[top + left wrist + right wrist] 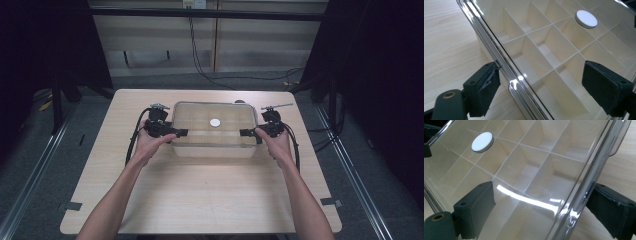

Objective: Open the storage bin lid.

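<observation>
Organizer box [215, 131] lid edges sit between both wide-open, unclamped jaws; closing off-centre, the left gripper [181, 132] or right gripper [246, 132] could slip off.

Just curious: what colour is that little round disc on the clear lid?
White disc; clearest in the left gripper view.

a shallow rectangular box [215, 131] with a clear lid lies flat toward the far edge of the tabletop [200, 190], midway between its left and right edges, long sides parallel to that edge. the lid is closed. cream dividers split the inside into compartments. a small white round disc [215, 122] sits at the lid's centre.
</observation>
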Motion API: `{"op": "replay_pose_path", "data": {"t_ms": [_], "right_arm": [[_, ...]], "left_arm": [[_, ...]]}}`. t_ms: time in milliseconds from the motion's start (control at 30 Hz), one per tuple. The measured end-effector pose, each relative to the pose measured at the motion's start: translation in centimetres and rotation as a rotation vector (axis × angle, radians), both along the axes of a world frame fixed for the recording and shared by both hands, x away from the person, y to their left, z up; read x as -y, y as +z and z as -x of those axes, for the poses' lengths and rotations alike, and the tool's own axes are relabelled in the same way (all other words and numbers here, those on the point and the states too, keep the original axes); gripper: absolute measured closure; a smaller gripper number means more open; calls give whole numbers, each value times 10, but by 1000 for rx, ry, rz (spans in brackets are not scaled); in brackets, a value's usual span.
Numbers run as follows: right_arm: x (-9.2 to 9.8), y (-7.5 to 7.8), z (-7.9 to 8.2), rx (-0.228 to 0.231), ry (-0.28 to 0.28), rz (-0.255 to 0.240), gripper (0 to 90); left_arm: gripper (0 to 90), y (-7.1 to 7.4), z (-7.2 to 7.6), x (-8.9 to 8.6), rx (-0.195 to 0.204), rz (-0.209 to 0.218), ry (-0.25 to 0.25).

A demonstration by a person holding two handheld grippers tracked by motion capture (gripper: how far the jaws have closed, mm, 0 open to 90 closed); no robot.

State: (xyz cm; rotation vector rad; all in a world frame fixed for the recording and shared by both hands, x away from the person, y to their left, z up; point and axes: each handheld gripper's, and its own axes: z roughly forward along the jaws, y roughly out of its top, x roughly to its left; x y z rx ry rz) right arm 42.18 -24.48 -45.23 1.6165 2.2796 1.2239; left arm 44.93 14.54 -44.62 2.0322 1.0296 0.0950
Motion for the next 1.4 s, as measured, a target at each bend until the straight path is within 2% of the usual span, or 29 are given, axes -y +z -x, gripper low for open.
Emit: {"op": "replay_pose_path", "data": {"t_ms": [133, 167, 233, 267, 333, 400, 433, 467, 567, 633, 733, 900, 1033, 1200, 1267, 1300, 1400], "right_arm": [[0, -1, -2, -8, -8, -7, 81], [-1, 0, -1, 0, -13, 5, 89], [-3, 3, 0, 26, -28, 36, 132], [-3, 3, 0, 26, -28, 36, 132], [-4, 5, 1, 37, -37, 53, 137], [-3, 5, 2, 49, -44, 43, 162], [-3, 4, 2, 53, -52, 40, 164], [-3, 4, 2, 53, -52, 40, 164], [-3, 3, 2, 70, -66, 36, 167], [-3, 3, 3, 73, -72, 35, 168], [-3, 5, 4, 103, -91, 48, 199], [-2, 6, 6, 112, -85, 30, 198], [3, 11, 10, 141, -110, -5, 284], [5, 13, 12, 150, -109, -12, 303], [6, 13, 14, 151, -111, -27, 326], [9, 13, 14, 155, -111, -35, 356], [11, 13, 15, 154, -113, -41, 385]], "left_arm": [[145, -1, -1, 1, -16, 7, -2], [147, -2, 0, 3, -38, 20, 6], [154, -2, 0, 2, -40, 30, 11], [172, -2, 0, 2, -40, 30, 11], [178, -2, -1, 0, -36, 33, 12], [194, -1, 1, -1, -9, 22, 33], [201, -1, 1, -1, -9, 22, 33], [201, 1, 2, 0, 13, 8, 48], [219, 0, 3, 0, 5, 17, 57], [230, 0, 4, -2, 13, 31, 67], [252, 0, 5, -2, 22, 50, 63], [324, 6, 7, -5, 39, 56, 60], [404, 9, 8, -9, 44, 73, 58], [427, 11, 11, -10, 47, 68, 58], [437, 9, 12, -10, 45, 82, 53], [450, 9, 13, -11, 44, 103, 45], [478, 10, 14, -11, 51, 112, 39]]}}
